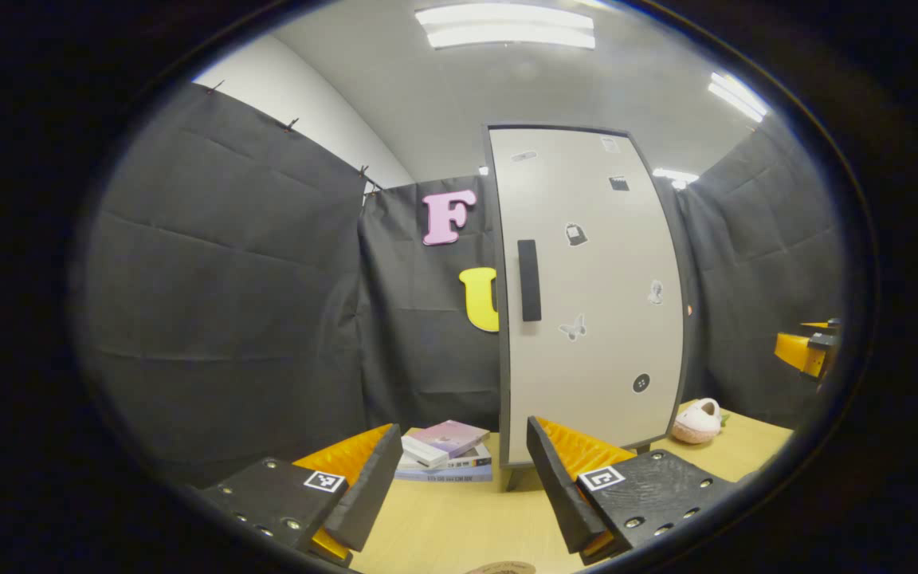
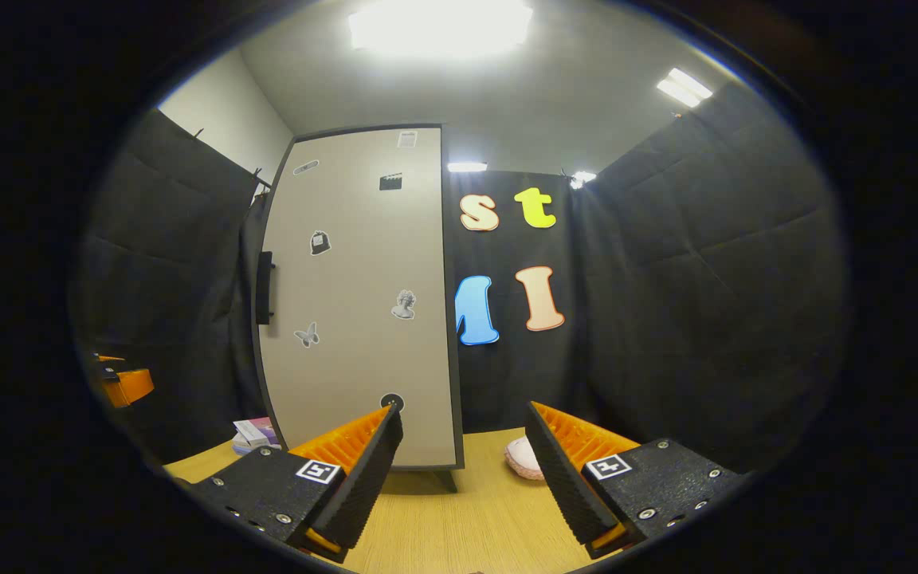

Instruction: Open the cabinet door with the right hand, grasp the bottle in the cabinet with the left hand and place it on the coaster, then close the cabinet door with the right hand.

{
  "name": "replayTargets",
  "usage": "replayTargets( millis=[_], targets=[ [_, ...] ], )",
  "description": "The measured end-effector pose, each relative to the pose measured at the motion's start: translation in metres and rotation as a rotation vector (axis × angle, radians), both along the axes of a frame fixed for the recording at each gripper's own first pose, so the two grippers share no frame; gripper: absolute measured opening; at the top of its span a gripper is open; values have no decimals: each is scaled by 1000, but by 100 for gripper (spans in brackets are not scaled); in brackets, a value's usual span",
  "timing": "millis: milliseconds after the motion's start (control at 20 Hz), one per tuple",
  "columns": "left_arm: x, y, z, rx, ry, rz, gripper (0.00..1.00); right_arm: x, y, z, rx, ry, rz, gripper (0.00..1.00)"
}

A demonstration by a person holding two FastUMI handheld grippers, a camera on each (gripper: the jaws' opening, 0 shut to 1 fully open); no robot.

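Grey cabinet door (image 1: 586, 295), black handle (image 1: 529, 280), tan wood-grain table (image 1: 459, 526)

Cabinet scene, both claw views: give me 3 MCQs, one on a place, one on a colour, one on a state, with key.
1. Where do the books lie?
A. On the table, left of the cabinet as the left gripper view shows it
B. On top of the cabinet
C. Between the right claw's fingers

2. What colour is the cabinet door's handle?
A. Orange
B. Black
C. Pink

3. How does the cabinet door stand?
A. Wide open
B. Taken off
C. Closed

Key:
1 A: the stack rests on the wood top beside the cabinet's left foot.
2 B: a dark vertical bar sits at the door's edge.
3 C: the door panel covers the whole front and nothing of the inside shows; the left claw and right claw are both open, apart from it.
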State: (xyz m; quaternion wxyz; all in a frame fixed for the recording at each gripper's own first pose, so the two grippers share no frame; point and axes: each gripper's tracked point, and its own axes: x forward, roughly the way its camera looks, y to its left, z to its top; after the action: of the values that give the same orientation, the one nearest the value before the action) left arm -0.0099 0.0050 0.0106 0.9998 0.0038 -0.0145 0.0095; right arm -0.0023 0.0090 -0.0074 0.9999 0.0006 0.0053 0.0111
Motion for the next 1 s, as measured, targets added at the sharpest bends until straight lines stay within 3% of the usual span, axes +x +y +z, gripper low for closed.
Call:
replayTargets(
  millis=[400,1000],
  targets=[
    [-4,17,8,-2,-8,30,93,10,28,4,6,2,51,96],
    [-43,94,9,18,-6,168,92,73,139,44,32,11,253,96]
  ],
)
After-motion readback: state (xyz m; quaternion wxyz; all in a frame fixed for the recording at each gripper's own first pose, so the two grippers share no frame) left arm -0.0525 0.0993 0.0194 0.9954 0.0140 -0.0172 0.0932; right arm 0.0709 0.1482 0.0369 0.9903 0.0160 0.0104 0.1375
